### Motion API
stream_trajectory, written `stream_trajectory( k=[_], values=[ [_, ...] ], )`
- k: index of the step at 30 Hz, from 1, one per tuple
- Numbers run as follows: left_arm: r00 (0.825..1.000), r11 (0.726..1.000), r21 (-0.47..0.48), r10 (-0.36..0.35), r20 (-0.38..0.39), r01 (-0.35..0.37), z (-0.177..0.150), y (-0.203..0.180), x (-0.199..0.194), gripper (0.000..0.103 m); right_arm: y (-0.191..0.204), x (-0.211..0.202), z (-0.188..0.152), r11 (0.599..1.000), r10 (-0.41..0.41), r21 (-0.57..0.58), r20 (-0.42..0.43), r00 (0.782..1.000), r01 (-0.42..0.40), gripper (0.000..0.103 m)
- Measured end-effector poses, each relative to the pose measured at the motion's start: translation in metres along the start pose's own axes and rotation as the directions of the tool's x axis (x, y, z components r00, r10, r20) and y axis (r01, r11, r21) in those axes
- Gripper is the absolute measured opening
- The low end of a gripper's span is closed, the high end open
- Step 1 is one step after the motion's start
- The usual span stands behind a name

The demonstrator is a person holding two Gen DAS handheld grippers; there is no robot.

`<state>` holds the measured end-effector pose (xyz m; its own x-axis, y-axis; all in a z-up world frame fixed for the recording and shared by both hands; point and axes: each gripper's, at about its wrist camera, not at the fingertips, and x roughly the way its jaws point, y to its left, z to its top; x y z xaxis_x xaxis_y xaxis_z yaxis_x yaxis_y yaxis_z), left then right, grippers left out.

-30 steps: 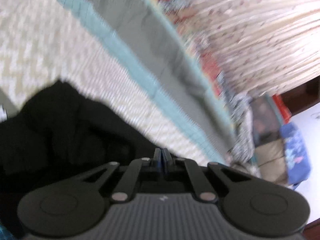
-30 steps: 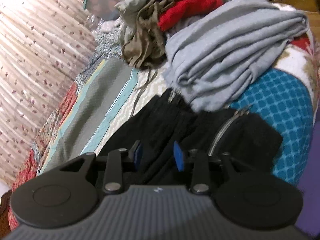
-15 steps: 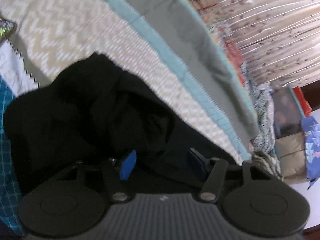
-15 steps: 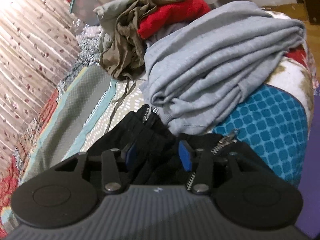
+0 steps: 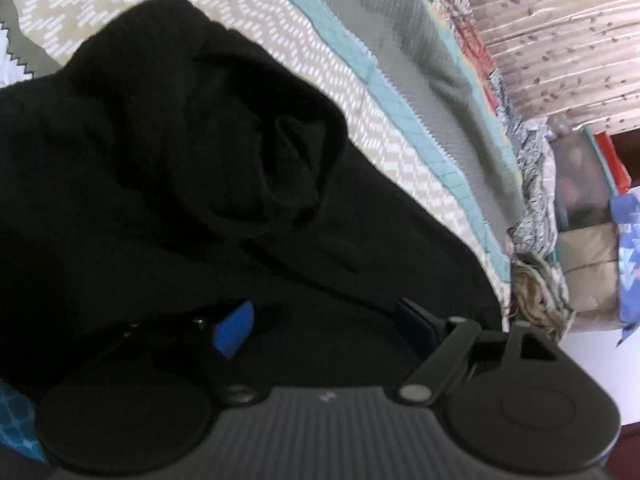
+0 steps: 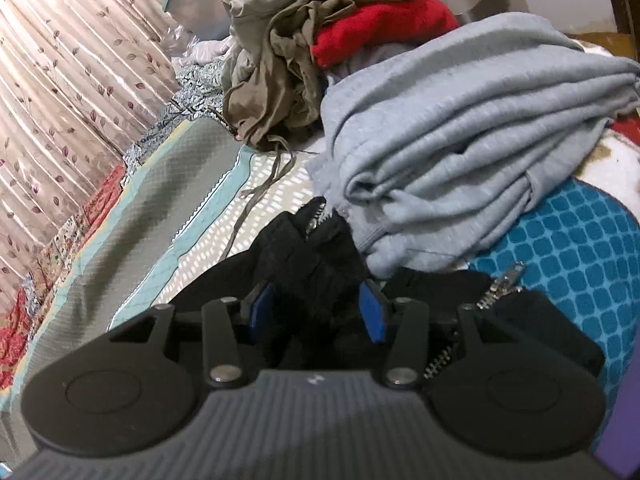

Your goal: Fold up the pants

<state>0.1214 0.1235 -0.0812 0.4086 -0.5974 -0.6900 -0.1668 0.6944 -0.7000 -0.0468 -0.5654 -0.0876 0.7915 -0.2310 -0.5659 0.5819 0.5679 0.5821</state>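
Observation:
The black pants (image 5: 192, 168) lie crumpled on the bed and fill most of the left wrist view. My left gripper (image 5: 324, 324) is open, its blue pads spread wide right over the black cloth. In the right wrist view the pants (image 6: 316, 256) show an open zipper (image 6: 500, 284). My right gripper (image 6: 316, 312) is open, with a bunch of the black cloth lying between its blue pads.
A folded grey garment (image 6: 460, 152) lies just beyond the pants, with an olive garment (image 6: 280, 92) and a red one (image 6: 380, 28) behind it. The patterned quilt (image 5: 400, 80) runs to a floral curtain (image 6: 60, 80). Bags (image 5: 588, 264) stand off the bed.
My left gripper has opened wide and come down close onto the black pants. My right gripper has moved forward into the cloth and opened a little more.

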Motion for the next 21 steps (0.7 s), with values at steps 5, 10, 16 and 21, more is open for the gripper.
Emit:
stream_trajectory(
  k=[5,10,16,21],
  values=[
    [0.998,1.0,-0.019,0.002,0.065,0.0,0.026,-0.001,0.009,0.038,0.005,0.009,0.001,1.0,-0.019,0.003,-0.006,1.0,0.019,0.054],
    [0.995,1.0,-0.013,0.002,0.095,-0.001,0.04,-0.007,0.003,0.007,0.011,0.011,0.006,0.999,-0.048,-0.005,-0.009,0.999,0.048,0.014],
    [0.985,0.997,0.008,-0.077,0.157,0.076,0.036,-0.015,-0.039,0.007,0.035,-0.033,0.028,0.999,0.049,-0.028,0.106,0.993,-0.046,0.011],
    [0.975,0.994,0.021,-0.114,0.19,0.112,0.025,-0.018,-0.074,0.007,0.045,-0.072,0.042,0.994,0.104,-0.043,0.159,0.982,-0.098,0.01]
  ],
)
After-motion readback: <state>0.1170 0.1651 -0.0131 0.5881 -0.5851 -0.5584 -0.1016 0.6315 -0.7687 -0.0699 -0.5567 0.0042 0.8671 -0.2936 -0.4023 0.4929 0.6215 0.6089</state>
